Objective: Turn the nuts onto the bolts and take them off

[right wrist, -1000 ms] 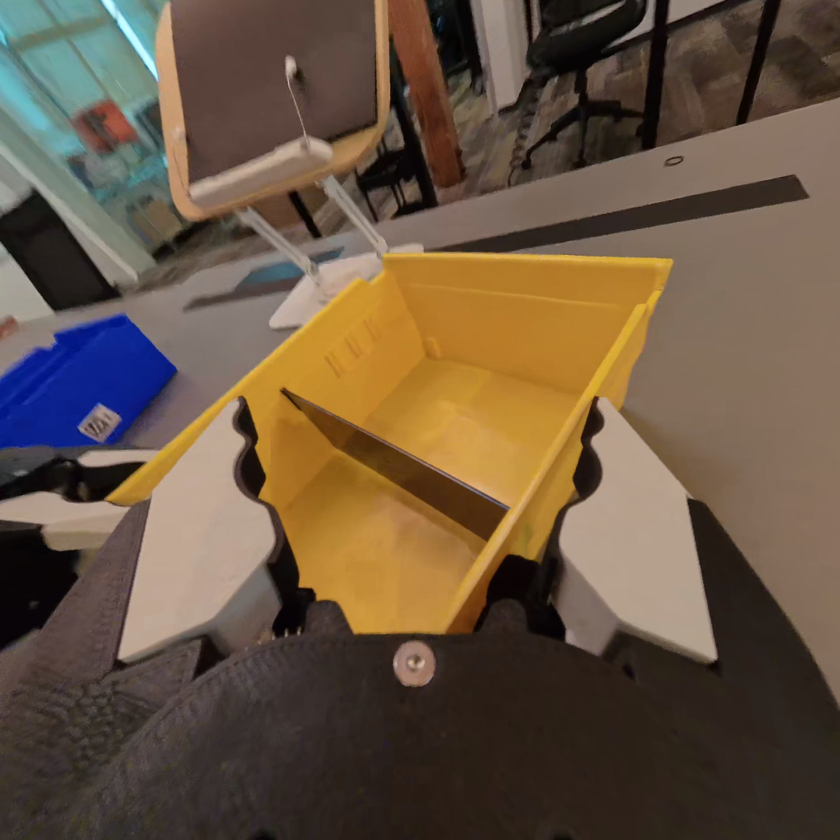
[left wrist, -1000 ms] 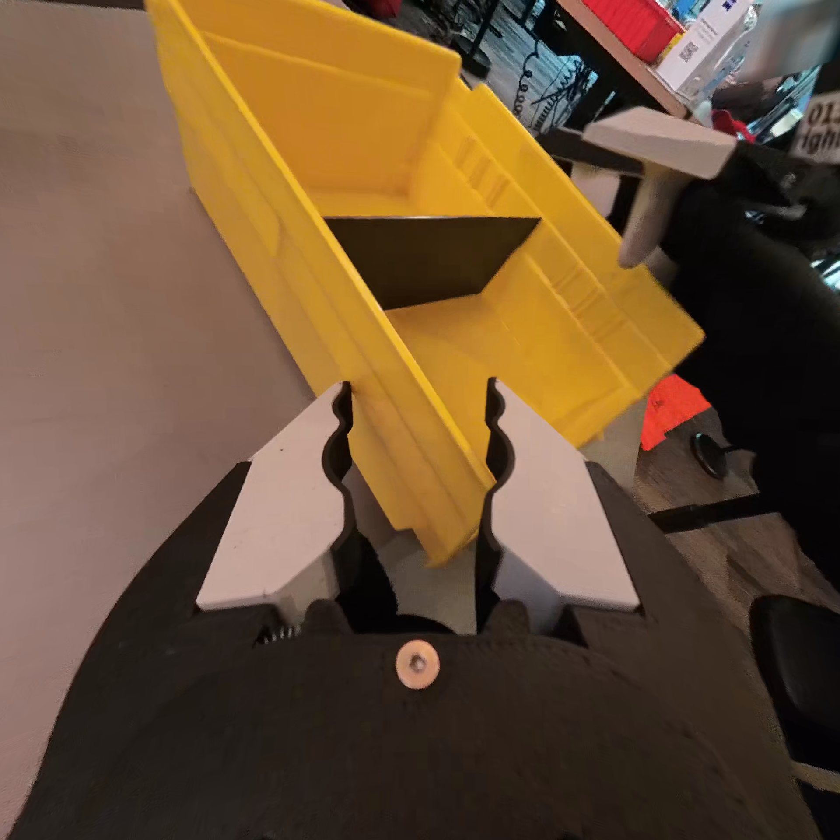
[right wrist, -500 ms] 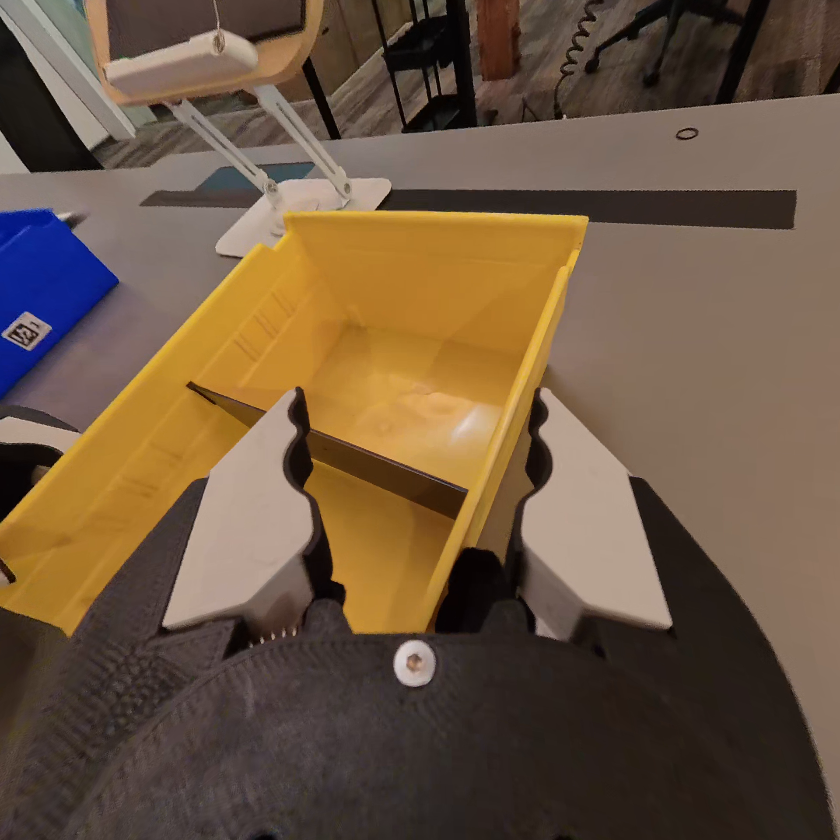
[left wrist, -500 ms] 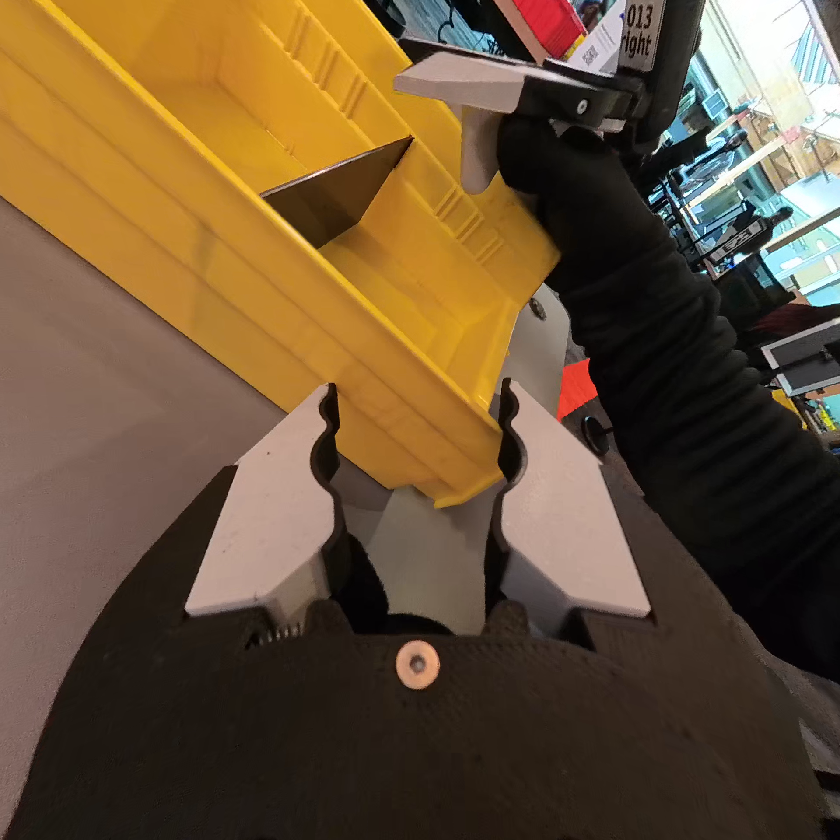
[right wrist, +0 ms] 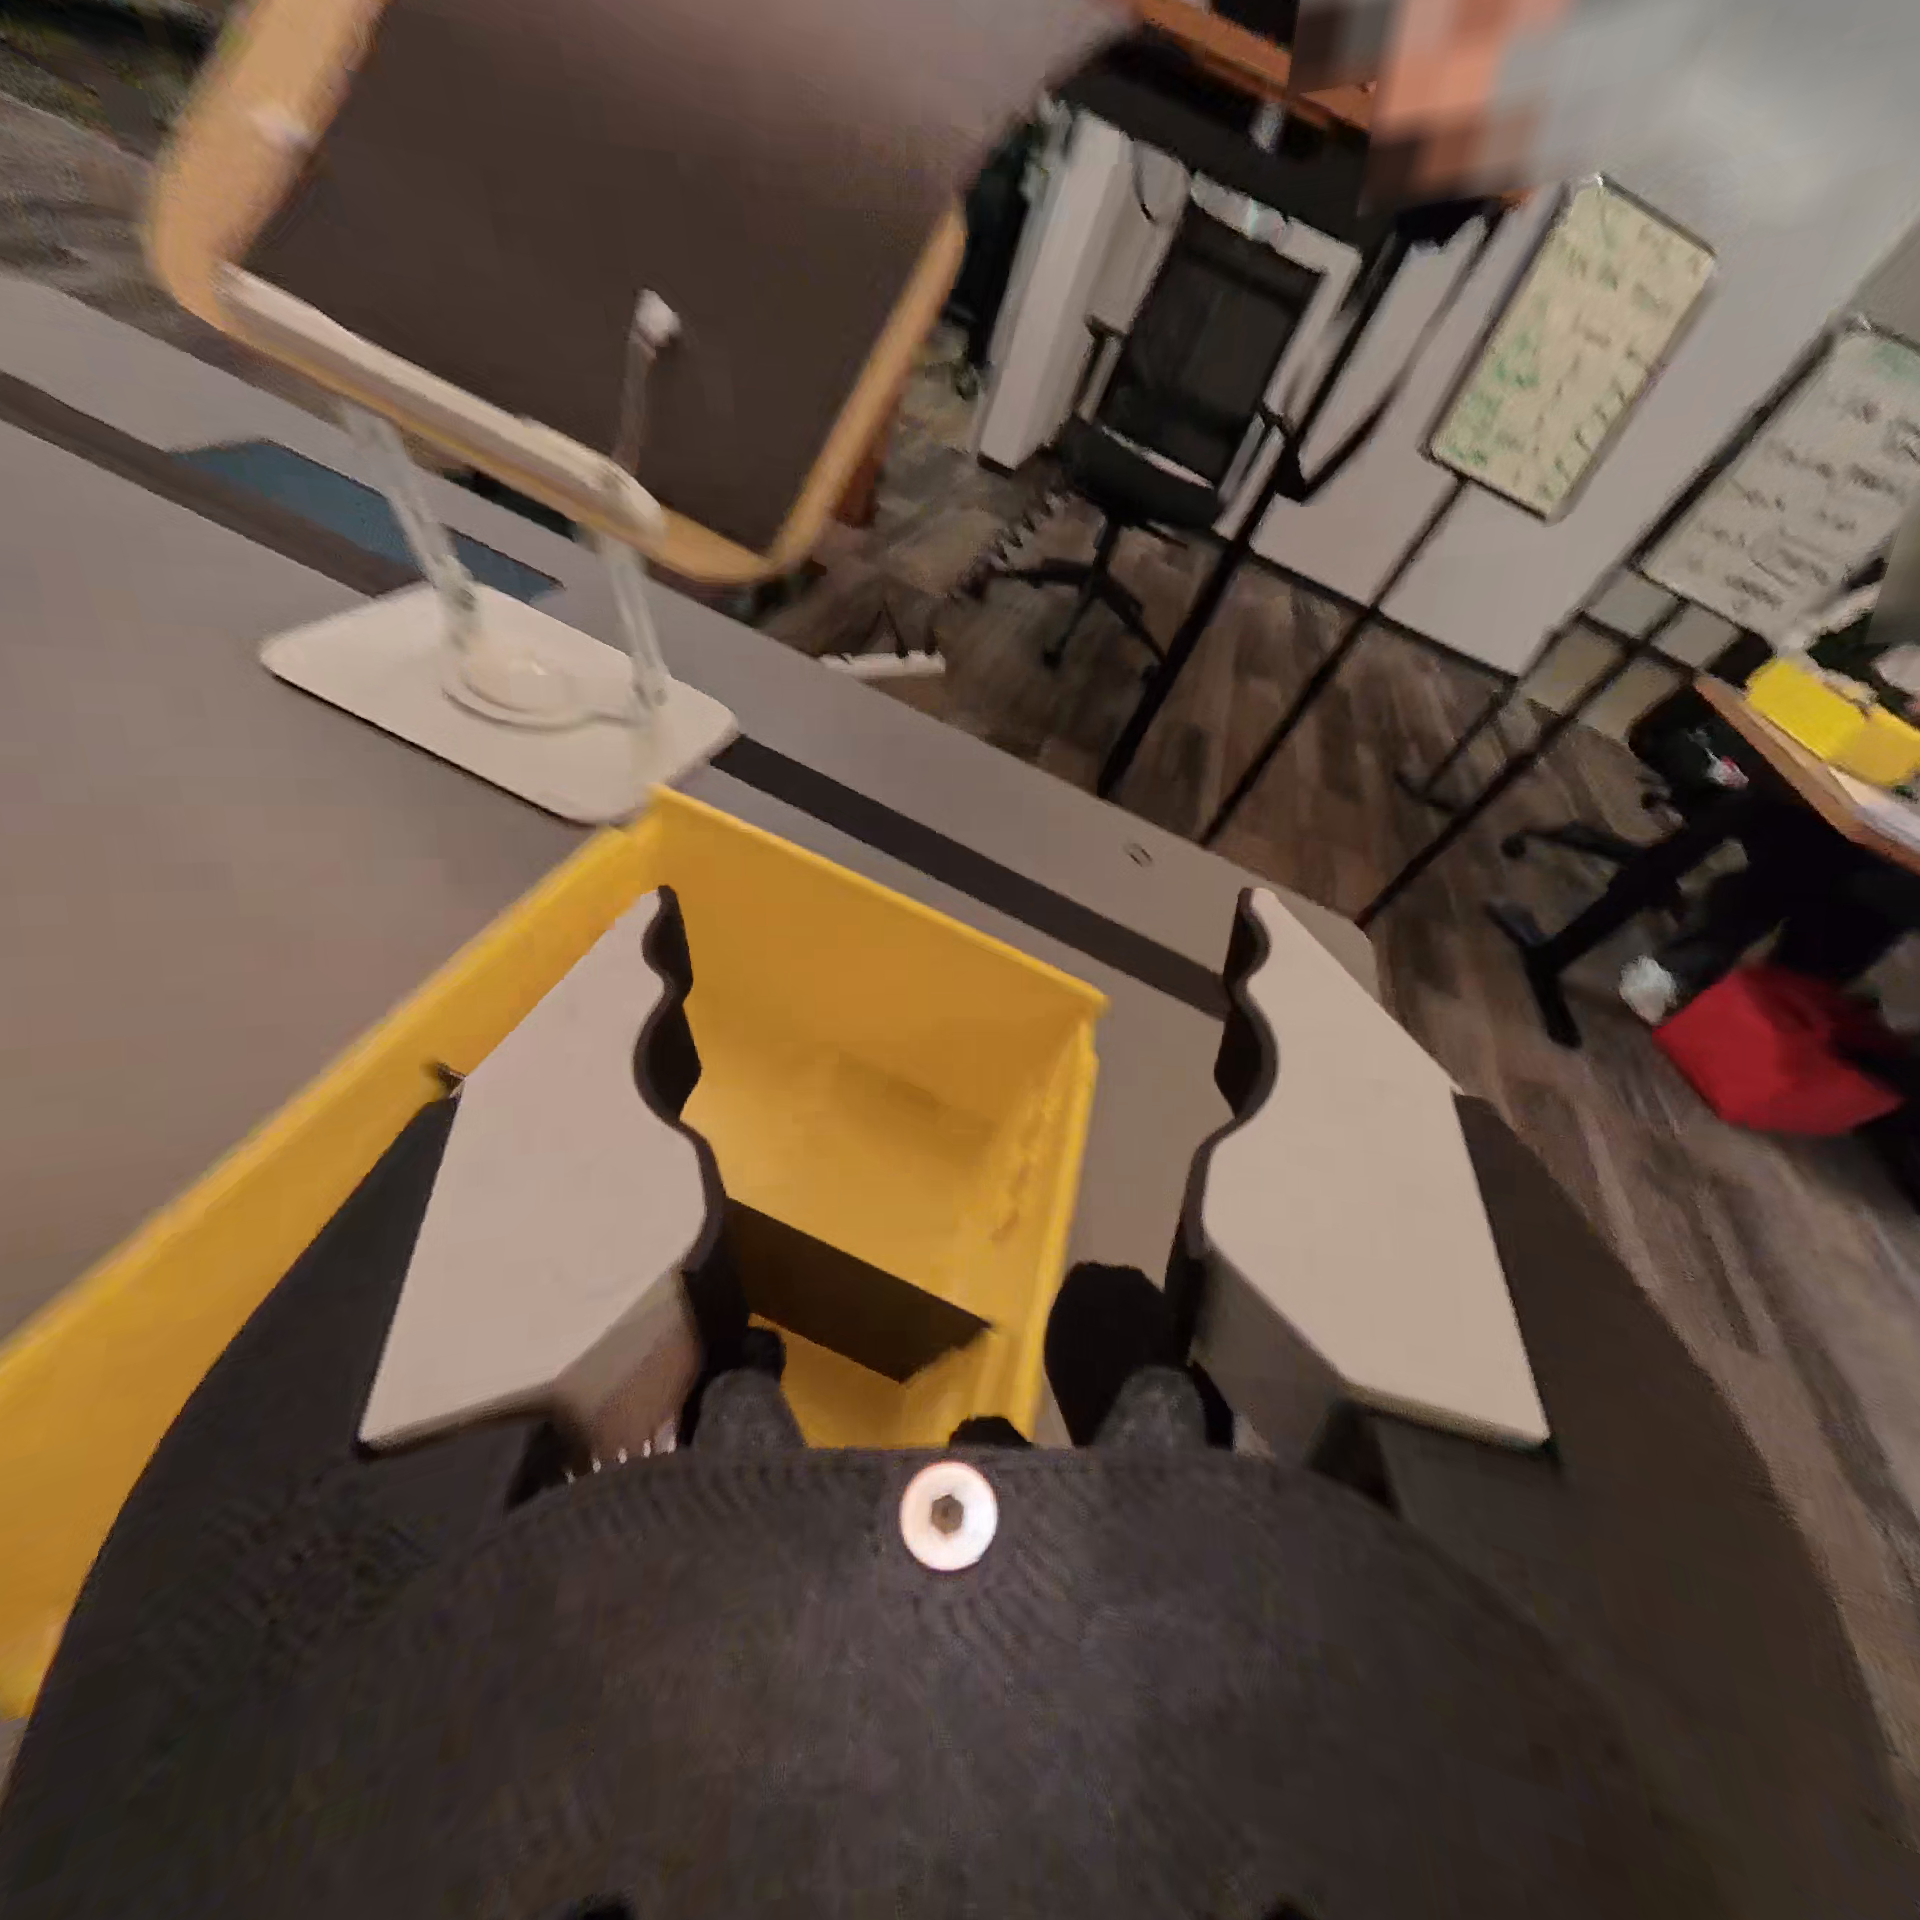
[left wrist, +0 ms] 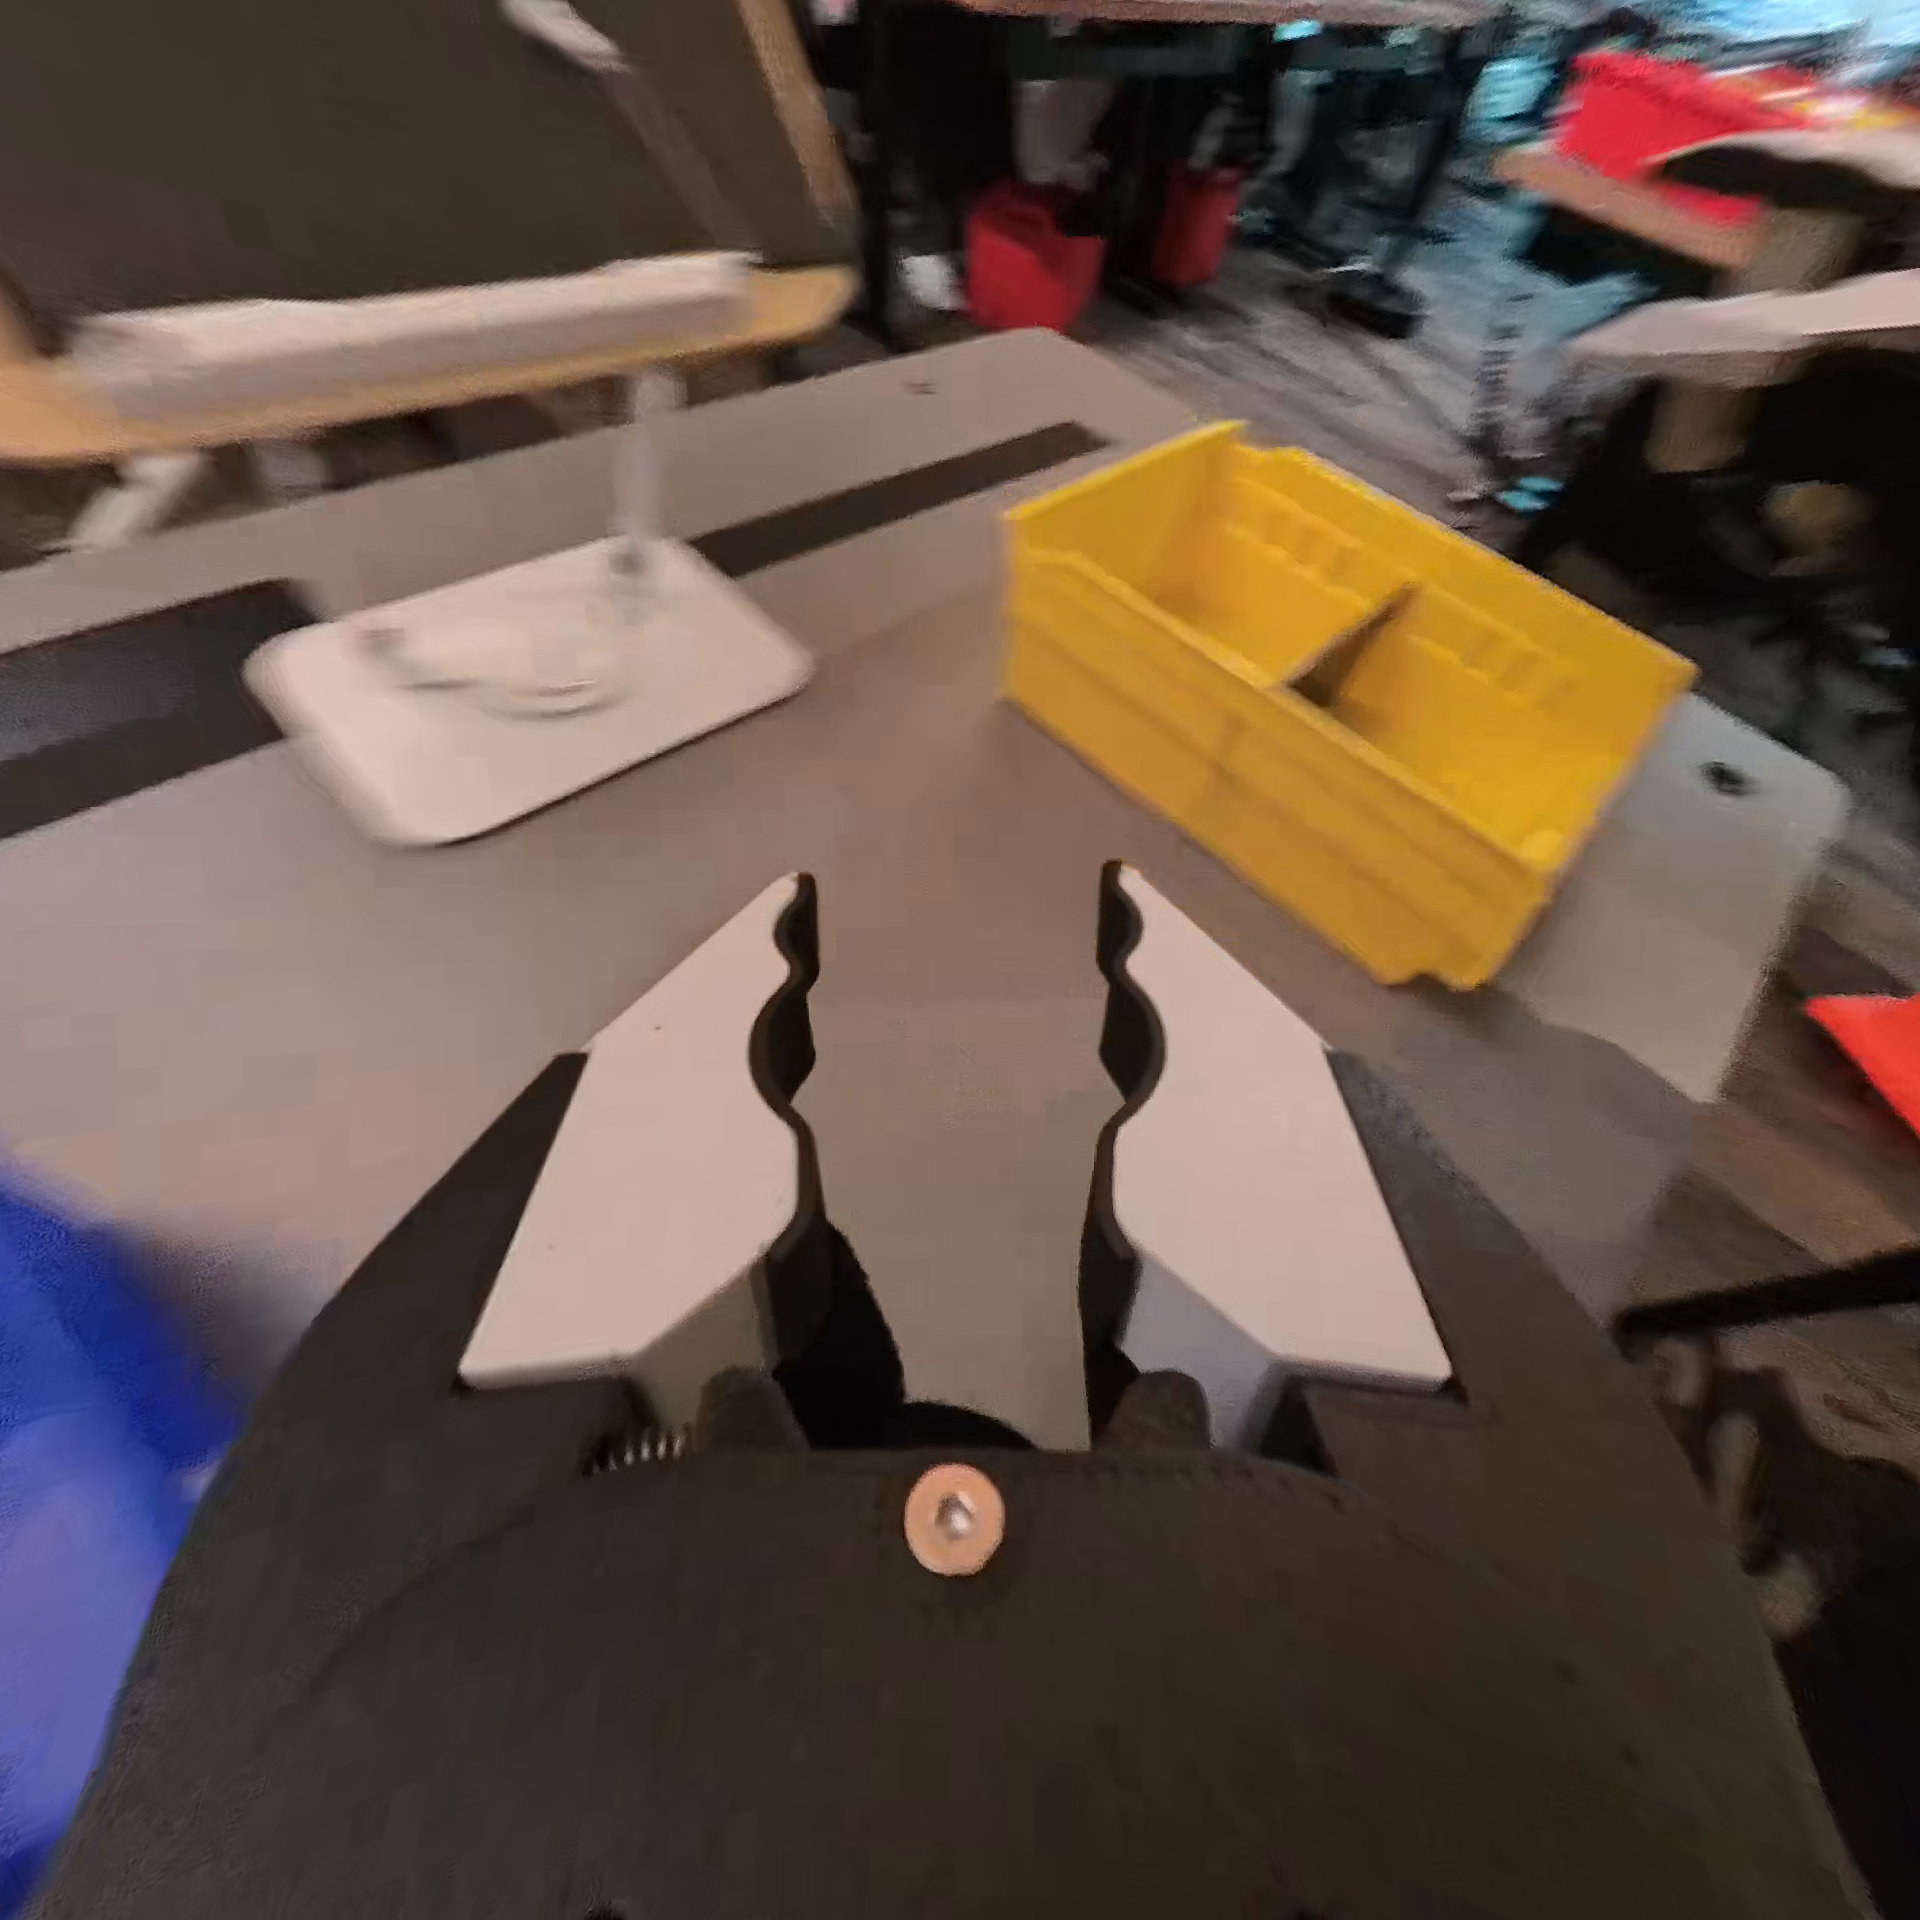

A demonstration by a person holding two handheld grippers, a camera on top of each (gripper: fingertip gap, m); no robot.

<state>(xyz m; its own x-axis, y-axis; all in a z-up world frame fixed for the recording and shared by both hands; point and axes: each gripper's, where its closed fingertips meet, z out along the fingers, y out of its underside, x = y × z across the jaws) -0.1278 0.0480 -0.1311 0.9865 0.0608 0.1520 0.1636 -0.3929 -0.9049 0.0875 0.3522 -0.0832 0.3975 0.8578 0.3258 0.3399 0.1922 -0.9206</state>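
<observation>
No nuts or bolts show anywhere, so I cannot tell where they are; the work looks done or not yet begun. The yellow bin [left wrist: 1340, 717], right of middle, looks empty on both sides of its dark divider [right wrist: 852, 1299]. The left gripper [left wrist: 956, 883] is spread over bare table [left wrist: 312, 987]; the right gripper [right wrist: 956, 914] is spread above the bin, holding nothing.

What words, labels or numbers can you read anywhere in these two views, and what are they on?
Nearer whiteboard, right wrist view: handwriting in green and dark ink, too blurred to read.
Farther whiteboard, right wrist view: dark handwriting, too blurred to read.
Yellow bin: no label or number shows on the walls in view.
Left wrist view: no legible writing; the picture is motion-blurred.
</observation>
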